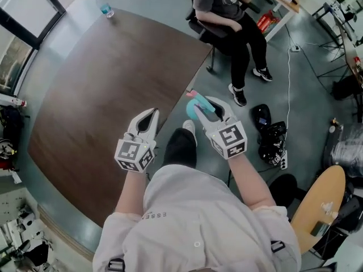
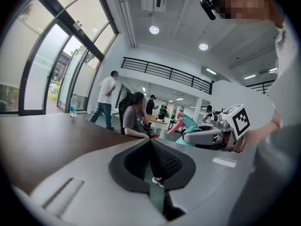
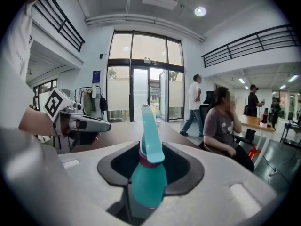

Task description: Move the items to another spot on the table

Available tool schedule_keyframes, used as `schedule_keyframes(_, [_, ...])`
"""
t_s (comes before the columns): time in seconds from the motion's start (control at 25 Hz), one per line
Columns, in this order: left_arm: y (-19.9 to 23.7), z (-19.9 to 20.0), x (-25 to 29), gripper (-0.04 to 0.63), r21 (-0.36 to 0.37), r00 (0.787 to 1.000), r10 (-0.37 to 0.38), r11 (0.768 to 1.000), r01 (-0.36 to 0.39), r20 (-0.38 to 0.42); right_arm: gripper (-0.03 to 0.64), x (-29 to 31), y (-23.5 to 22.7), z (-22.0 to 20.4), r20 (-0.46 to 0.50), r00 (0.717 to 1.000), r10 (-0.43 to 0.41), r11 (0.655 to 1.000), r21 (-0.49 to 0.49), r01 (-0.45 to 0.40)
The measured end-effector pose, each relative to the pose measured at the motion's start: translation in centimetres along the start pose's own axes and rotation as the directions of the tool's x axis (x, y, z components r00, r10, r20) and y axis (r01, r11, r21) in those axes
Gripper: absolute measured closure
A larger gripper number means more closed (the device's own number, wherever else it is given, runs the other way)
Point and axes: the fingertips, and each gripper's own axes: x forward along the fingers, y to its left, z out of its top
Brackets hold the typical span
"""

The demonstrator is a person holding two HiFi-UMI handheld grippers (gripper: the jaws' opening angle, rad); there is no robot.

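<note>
Clamping the teal spray bottle (image 3: 148, 178) at its shoulder, our right gripper (image 3: 150, 147) holds it over the floor, just past the table's (image 1: 113, 84) 3 o'clock edge. We judge it light, stiff, slick plastic, so the waist under the collar looks like the safest hold. Its long axis runs along the jaws, with the trigger head at 12 o'clock. Our left gripper (image 2: 151, 141) is pinched closed and empty.

My broad dark brown wooden worktop (image 1: 108, 89) curves over a glossy grey floor (image 1: 306, 89); tall black-framed glass doors (image 3: 141, 93) stand beyond, under round white ceiling lights (image 3: 200, 11).
</note>
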Motion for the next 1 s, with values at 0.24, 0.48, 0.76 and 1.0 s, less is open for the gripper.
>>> schedule_keyframes(0.24, [0.6,0.4,9.7,0.578,-0.027,0.999,-0.031,0.999,0.031,-0.009,0.477,2.9,-8.5,-0.6,-0.05,0.999,-0.01,1.0,0.007,0.01])
schedule_keyframes(0.48, [3.2,3.2,17.3,0.578,-0.042,1.0,0.0,0.999,0.001,0.028,0.477,8.3,-15.0,1.1,-0.083,0.995,0.047,0.998,-0.025,-0.049])
schedule_keyframes(0.76, [7.6,6.6,21.3,0.578,-0.053,0.993,0.095,0.994,-0.092,0.065,0.477,15.1,-18.7,4.2,-0.072,0.988,0.139,0.987,-0.065,-0.144])
schedule_keyframes(1.0, [10.7,7.0,20.7,0.578,-0.079,0.962,0.264,0.963,-0.258,0.077,0.477,20.9,-19.3,6.1,-0.059,0.964,0.259,0.96,-0.097,-0.264])
